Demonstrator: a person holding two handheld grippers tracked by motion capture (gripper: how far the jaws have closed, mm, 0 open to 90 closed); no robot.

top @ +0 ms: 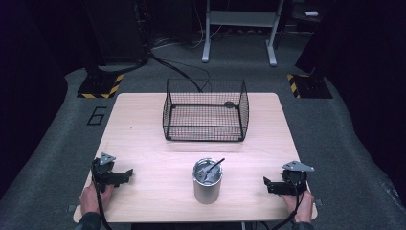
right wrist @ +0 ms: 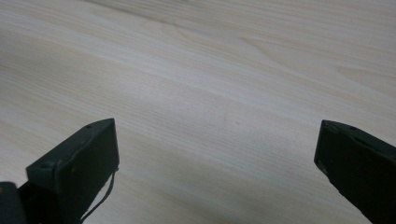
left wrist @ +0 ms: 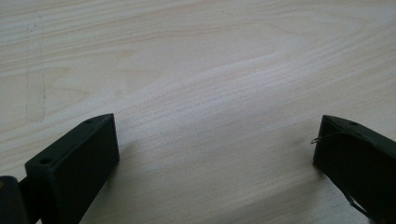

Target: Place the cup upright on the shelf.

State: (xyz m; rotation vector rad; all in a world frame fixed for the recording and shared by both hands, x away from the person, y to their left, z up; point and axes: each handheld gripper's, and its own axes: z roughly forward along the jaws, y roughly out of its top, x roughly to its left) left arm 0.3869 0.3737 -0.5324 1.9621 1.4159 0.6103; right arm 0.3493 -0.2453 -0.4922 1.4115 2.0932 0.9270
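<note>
Cylindrical steel cup (top: 207,184) holding what is probably a utensil (top: 214,167): rigid, slippery; best gripped at rim. Left gripper (top: 128,172) and right gripper (top: 266,183) flank it, jaws spread, empty.

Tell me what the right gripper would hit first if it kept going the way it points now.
Probably the metal cup. In the high view the right gripper rests at the table's near right edge, jaws open and pointing left across bare wood toward the cup. Its own view shows bare tabletop ahead, so the exact line is uncertain.
</note>
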